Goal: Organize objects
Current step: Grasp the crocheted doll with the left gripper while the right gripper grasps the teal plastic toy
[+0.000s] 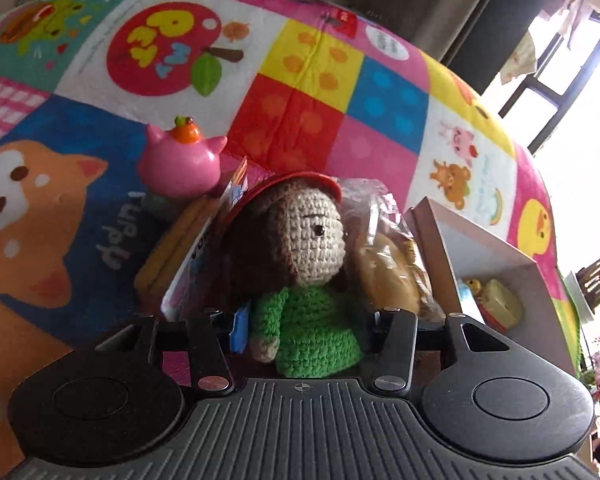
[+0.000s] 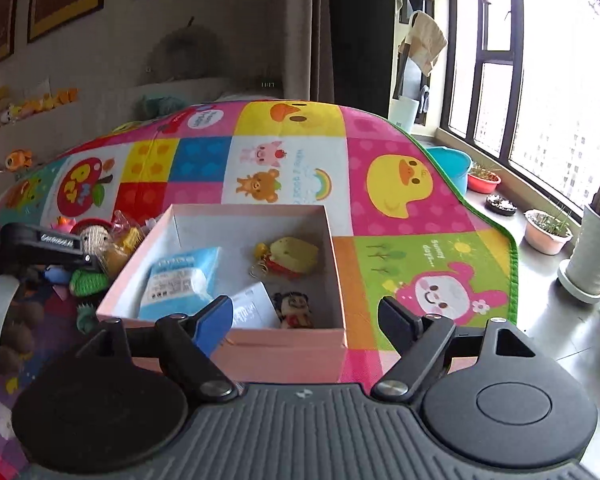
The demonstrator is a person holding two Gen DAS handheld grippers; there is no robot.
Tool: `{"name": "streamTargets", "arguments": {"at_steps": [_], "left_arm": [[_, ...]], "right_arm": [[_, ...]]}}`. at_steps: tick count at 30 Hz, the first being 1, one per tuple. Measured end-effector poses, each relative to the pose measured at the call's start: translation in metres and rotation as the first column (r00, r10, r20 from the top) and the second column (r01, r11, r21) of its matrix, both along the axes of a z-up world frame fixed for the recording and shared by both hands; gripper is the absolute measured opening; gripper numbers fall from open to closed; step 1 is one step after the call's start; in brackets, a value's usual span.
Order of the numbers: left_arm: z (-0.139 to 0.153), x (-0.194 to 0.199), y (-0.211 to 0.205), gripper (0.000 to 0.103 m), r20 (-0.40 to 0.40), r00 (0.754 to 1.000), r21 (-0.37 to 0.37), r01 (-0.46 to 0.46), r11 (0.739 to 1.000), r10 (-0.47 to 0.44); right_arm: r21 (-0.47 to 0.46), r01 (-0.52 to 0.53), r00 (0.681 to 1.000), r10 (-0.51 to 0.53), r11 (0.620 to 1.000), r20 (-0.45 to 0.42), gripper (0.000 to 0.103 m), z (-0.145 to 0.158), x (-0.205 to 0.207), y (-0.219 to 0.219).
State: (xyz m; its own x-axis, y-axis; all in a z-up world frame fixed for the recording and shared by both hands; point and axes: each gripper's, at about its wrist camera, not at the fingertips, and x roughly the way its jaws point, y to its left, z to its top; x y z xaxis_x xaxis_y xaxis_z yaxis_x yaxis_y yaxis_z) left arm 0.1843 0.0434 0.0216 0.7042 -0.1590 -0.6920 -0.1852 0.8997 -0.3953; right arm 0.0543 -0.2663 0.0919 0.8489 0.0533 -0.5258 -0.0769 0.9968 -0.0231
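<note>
Left gripper [image 1: 306, 330]: pinching crochet doll [image 1: 304, 268] at its green body; doll upright, long axis vertical.
Doll pos.: beside pink box [image 2: 284, 346], just off its left wall, w/ other toys.
Right gripper [image 2: 306, 318]: spread wide, empty, over box's near wall.
Nearer hand: left.

A crocheted doll [image 1: 300, 264] was seen with a red cap, brown hair, cream face and green sweater. The play mat [image 2: 400, 248] was patterned in pink, yellow, blue and red squares with cartoon animals. The box [image 2: 284, 344] was coloured pink outside, white inside. A pink pig toy [image 1: 180, 164] was topped with orange.
</note>
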Motion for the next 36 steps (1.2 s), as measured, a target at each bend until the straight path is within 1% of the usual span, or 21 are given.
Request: {"name": "streamTargets", "arguments": {"at_steps": [1, 3, 4, 7, 10, 14, 16, 18, 21, 23, 24, 25, 27, 28, 30, 32, 33, 34, 36], "left_arm": [[-0.002, 0.002, -0.002, 0.055, 0.032, 0.999, 0.015, -0.004, 1.0, 0.004], [-0.002, 0.006, -0.005, 0.053, 0.048, 0.999, 0.062, -0.004, 0.998, 0.001], [-0.001, 0.007, -0.003, 0.051, 0.042, 0.999, 0.058, 0.0, 0.998, -0.002], [0.002, -0.004, 0.011, 0.047, 0.031, 0.999, 0.009, 0.03, 1.0, -0.03], [0.004, -0.036, 0.027, 0.047, 0.035, 0.996, 0.021, 0.08, 0.997, -0.08], [0.002, -0.102, 0.053, 0.047, 0.07, 0.986, 0.048, 0.146, 0.988, -0.149], [0.002, -0.13, 0.068, 0.047, 0.082, 0.985, 0.048, 0.146, 0.988, -0.149], [0.002, -0.151, 0.083, 0.047, 0.096, 0.988, 0.054, 0.117, 0.992, -0.122], [-0.001, -0.168, 0.099, 0.047, 0.131, 0.988, 0.042, 0.072, 0.996, -0.077], [-0.004, -0.171, 0.104, 0.047, 0.155, 0.986, 0.017, 0.061, 0.998, -0.063], [-0.006, -0.172, 0.105, 0.047, 0.167, 0.984, 0.01, 0.058, 0.998, -0.059], [-0.007, -0.174, 0.105, 0.047, 0.177, 0.982, 0.015, 0.057, 0.998, -0.059], [-0.008, -0.176, 0.101, 0.048, 0.198, 0.978, 0.035, 0.058, 0.998, -0.064], [-0.008, -0.177, 0.1, 0.048, 0.204, 0.977, 0.038, 0.056, 0.998, -0.063], [-0.008, -0.177, 0.1, 0.048, 0.204, 0.977, 0.033, 0.056, 0.998, -0.062], [-0.01, -0.178, 0.102, 0.048, 0.207, 0.977, 0.01, 0.055, 0.998, -0.056], [-0.01, -0.179, 0.104, 0.047, 0.209, 0.976, 0.002, 0.055, 0.998, -0.054], [-0.01, -0.179, 0.104, 0.047, 0.21, 0.976, -0.001, 0.056, 0.998, -0.054], [-0.01, -0.179, 0.105, 0.047, 0.209, 0.976, 0.002, 0.056, 0.998, -0.055]], "right_arm": [[-0.007, 0.004, 1.0, -0.004, 1.0, -0.002, 0.083, -0.003, -0.004, -0.002], [-0.016, 0.005, 1.0, -0.006, 1.0, -0.017, 0.083, -0.009, -0.007, -0.006], [-0.018, 0.008, 1.0, -0.008, 1.0, -0.025, 0.083, -0.011, -0.008, -0.007], [-0.009, 0.005, 0.999, -0.005, 1.0, -0.036, 0.083, -0.013, -0.007, -0.006], [0.002, -0.024, 0.999, 0.024, 1.0, -0.03, 0.083, -0.011, -0.007, 0.001], [-0.027, -0.103, 0.995, 0.102, 0.994, -0.017, 0.083, -0.007, -0.005, 0.027], [-0.05, -0.155, 0.988, 0.155, 0.987, -0.008, 0.083, -0.004, -0.002, 0.047], [-0.067, -0.211, 0.977, 0.211, 0.975, -0.005, 0.083, -0.002, 0.002, 0.071], [-0.081, -0.29, 0.957, 0.29, 0.954, -0.011, 0.083, -0.006, 0.005, 0.112], [-0.107, -0.338, 0.941, 0.338, 0.935, -0.018, 0.073, -0.014, 0.002, 0.144], [-0.135, -0.36, 0.933, 0.36, 0.923, -0.02, 0.06, -0.02, 0.0, 0.16], [-0.169, -0.377, 0.925, 0.378, 0.911, -0.028, 0.06, -0.027, -0.003, 0.175], [-0.28, -0.375, 0.92, 0.392, 0.884, 0.008, 0.055, -0.04, -0.012, 0.204], [-0.309, -0.387, 0.914, 0.407, 0.869, 0.0, 0.052, -0.046, -0.013, 0.215], [-0.351, -0.395, 0.907, 0.421, 0.849, -0.003, 0.051, -0.054, -0.013, 0.23], [-0.419, -0.387, 0.907, 0.421, 0.822, -0.011, 0.051, -0.063, -0.01, 0.243], [-0.434, -0.382, 0.91, 0.415, 0.816, -0.02, 0.05, -0.067, -0.006, 0.246], [-0.44, -0.379, 0.914, 0.405, 0.814, -0.038, 0.045, -0.072, 0.0, 0.247], [-0.453, -0.364, 0.924, 0.375, 0.814, -0.07, 0.038, -0.08, 0.01, 0.248]]}}
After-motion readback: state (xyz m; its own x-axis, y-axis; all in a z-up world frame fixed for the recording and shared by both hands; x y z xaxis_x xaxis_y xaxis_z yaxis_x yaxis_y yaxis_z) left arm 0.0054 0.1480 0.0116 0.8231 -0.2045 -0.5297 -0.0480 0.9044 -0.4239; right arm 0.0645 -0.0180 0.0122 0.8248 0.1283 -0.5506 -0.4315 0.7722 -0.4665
